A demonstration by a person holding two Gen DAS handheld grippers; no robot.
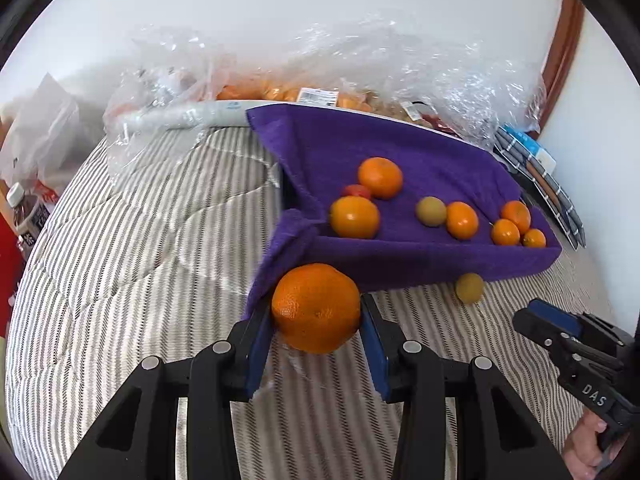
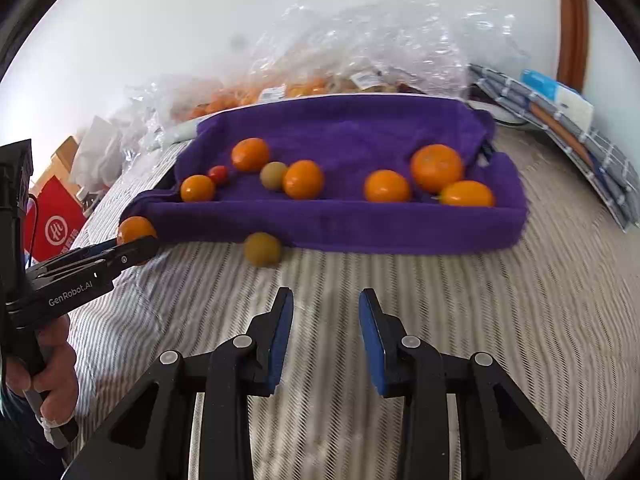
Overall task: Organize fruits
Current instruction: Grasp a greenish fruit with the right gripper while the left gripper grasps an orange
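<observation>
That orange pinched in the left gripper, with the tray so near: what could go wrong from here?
1. The orange sits at the tips of the left gripper, so it might slip onto the striped bedding.
2. The purple towel bunches at the tray's near corner and could snag the fingers.
3. The yellow-green fruit lies outside the tray, ahead of the empty right gripper, and could roll if nudged.

Fruit inside plastic bags [image 1: 280, 92] blurred by wrinkled film; bottle [image 1: 24, 216] cut by left edge.

Fruits [image 2: 303, 179] in the cloth-lined tray [image 2: 400, 232], one loose fruit [image 2: 262, 249] before it (on the bedcover [image 2: 480, 320]), plastic bags [image 2: 360, 48] behind.
</observation>
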